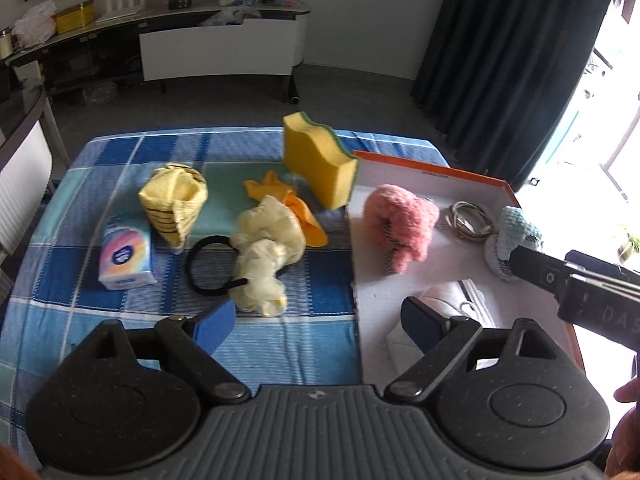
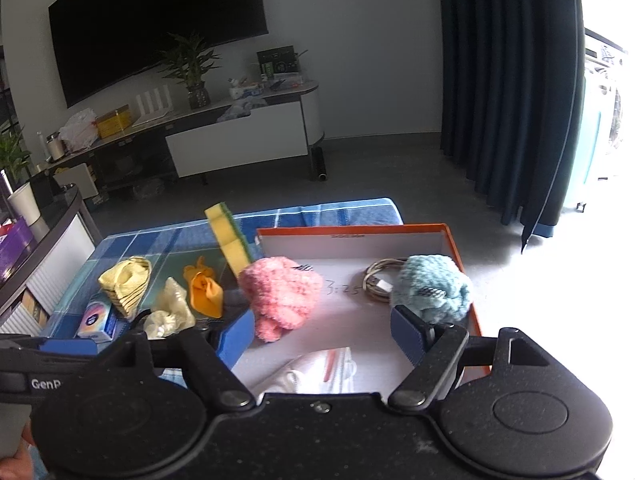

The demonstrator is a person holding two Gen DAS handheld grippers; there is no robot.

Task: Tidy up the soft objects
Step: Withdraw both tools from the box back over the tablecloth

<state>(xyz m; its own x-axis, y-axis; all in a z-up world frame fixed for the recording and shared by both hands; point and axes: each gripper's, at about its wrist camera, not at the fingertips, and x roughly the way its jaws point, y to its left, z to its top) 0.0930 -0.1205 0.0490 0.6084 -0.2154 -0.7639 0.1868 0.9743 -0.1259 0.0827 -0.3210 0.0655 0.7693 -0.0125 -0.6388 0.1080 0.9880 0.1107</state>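
Left wrist view shows the left gripper point(image 1: 320, 322) with jaws apart and nothing between them, above a worktop under a blue checked cloth point(image 1: 120, 304). On the cloth lie a yellow striped knitted sock point(image 1: 174, 204), a pale yellow scrunchie on a black hair band point(image 1: 266, 258), an orange cloth point(image 1: 298, 208), a tissue pack point(image 1: 126, 258) and a yellow sponge with a green pad point(image 1: 320, 160) leaning on an orange-rimmed shallow cardboard box point(image 1: 432, 170). Inside the box rest a pink fluffy sock point(image 1: 400, 224), a light blue knitted sock point(image 2: 432, 288) and a coiled cable point(image 1: 470, 220). The right gripper point(image 2: 324, 338) also has its jaws apart, empty, over the box.
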